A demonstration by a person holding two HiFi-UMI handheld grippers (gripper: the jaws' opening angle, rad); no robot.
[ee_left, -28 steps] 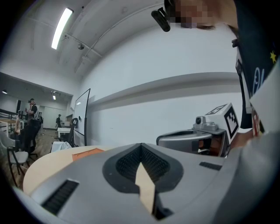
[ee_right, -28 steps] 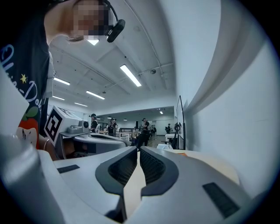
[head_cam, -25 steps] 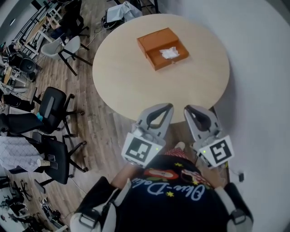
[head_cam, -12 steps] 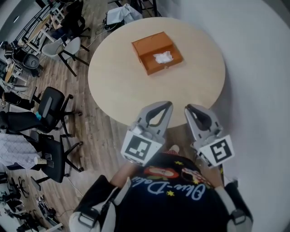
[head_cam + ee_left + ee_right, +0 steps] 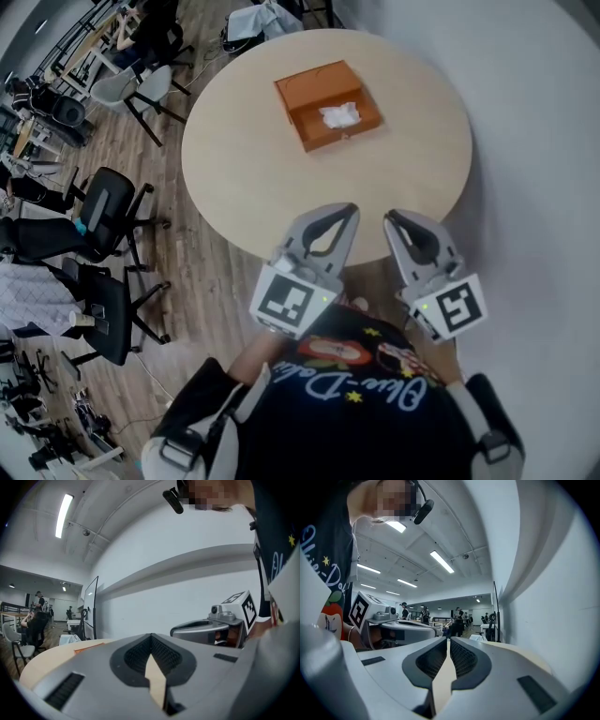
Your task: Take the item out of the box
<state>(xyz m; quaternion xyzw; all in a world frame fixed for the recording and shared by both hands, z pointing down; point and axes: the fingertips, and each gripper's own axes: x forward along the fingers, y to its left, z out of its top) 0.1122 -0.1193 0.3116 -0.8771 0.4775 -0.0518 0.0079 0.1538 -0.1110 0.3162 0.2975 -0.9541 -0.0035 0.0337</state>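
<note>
An orange box [image 5: 327, 103] lies open on the far part of the round wooden table [image 5: 281, 178]. A crumpled white item [image 5: 338, 115] rests inside it. My left gripper [image 5: 349, 210] hovers at the table's near edge, jaws shut and empty. To its right my right gripper [image 5: 392, 218] is held just off that edge, also shut with nothing in it. Both are well short of the box. In the left gripper view the box [image 5: 89, 645] shows as a thin orange strip on the tabletop, and the left gripper [image 5: 151, 638] has its jaws pressed together. The right gripper [image 5: 448, 640] looks the same in its own view.
Black office chairs [image 5: 98, 217] and a white chair [image 5: 131, 89] stand on the wooden floor left of the table. A grey wall [image 5: 534, 141] runs along the right. A bag or cloth [image 5: 262, 21] lies beyond the table's far edge.
The view has shifted slightly, so the table and box sit a little lower and left than a second ago. Both grippers stay shut in much the same place.
</note>
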